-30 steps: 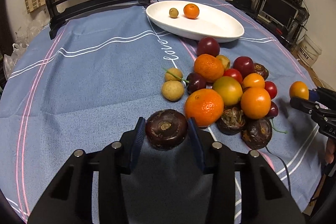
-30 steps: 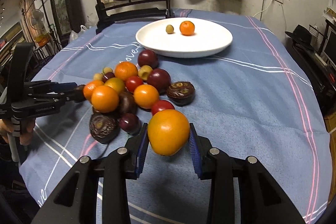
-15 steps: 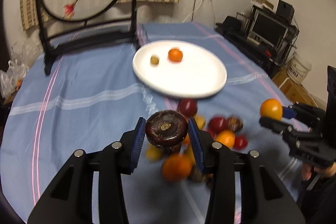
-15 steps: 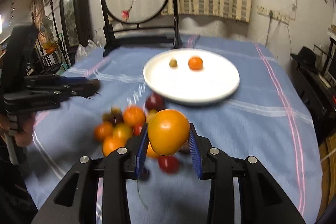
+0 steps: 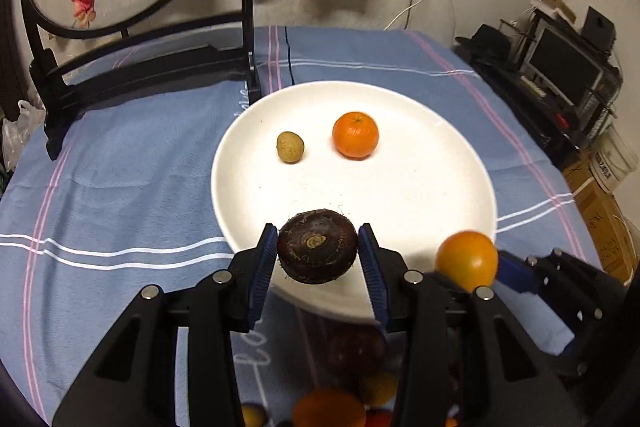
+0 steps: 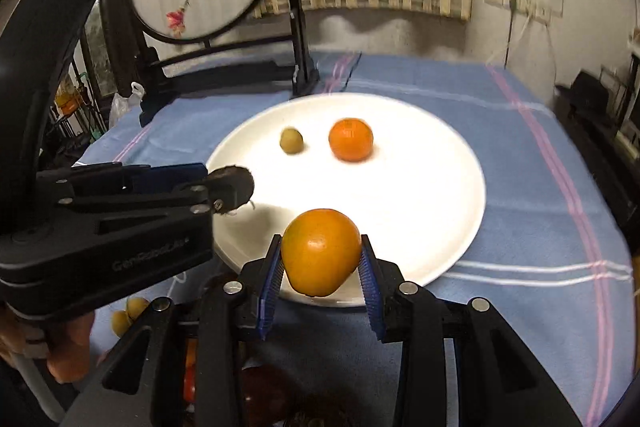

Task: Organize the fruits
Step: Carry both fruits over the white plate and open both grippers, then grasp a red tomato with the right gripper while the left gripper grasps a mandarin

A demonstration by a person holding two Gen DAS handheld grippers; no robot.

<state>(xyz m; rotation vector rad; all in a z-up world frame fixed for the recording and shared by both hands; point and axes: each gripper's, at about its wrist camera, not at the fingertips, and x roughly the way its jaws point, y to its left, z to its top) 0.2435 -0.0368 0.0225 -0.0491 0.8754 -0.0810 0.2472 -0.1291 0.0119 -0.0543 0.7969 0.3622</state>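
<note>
Step in hand, by judgement: carrying two fruits to the plate; next move calls for lowering each onto bare white surface, clear of the pieces already there, then parting the pads gently against rolling. Table (image 5: 120, 179), blue-clothed, bearing white plate (image 5: 452, 183). Plate contents: one mandarin (image 5: 355, 135), one small tan longan-like fruit (image 5: 290, 147), side by side, apart. Left claw (image 5: 318, 261), clamped on dark brown water-chestnut-like fruit (image 5: 317, 246), above plate's near rim. Right claw (image 6: 320, 269), clamped on orange fruit (image 6: 321, 251), likewise over near rim. Remaining loose fruits (image 5: 332, 407) below, on cloth, blurred.
</note>
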